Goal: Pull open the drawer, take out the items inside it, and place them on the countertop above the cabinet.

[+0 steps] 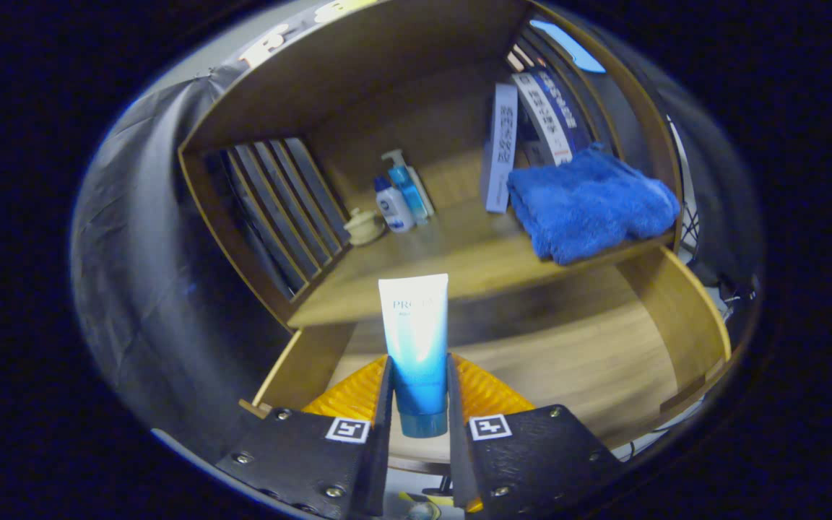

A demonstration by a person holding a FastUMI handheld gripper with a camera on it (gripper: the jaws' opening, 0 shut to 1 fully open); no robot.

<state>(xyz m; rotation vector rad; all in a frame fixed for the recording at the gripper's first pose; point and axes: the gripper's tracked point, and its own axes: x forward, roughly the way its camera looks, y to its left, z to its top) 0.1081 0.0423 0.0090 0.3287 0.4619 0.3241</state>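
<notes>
My gripper [419, 372] is shut on a white-to-blue squeeze tube [416, 339], both fingers pressing its lower blue part, cap toward me. The tube stands up between the fingers, held above the pulled-out wooden drawer [589, 361], whose floor shows bare beyond the fingers. Past the drawer's back lies the wooden countertop [452, 253] of the cabinet, level with the tube's top.
On the countertop a folded blue towel [589, 202] lies at the right, with upright boxes [500, 148] behind it. Two pump bottles [401, 195] and a small cream jar [364, 225] stand at the back left by a slatted side panel [279, 209]. A shelf roof hangs above.
</notes>
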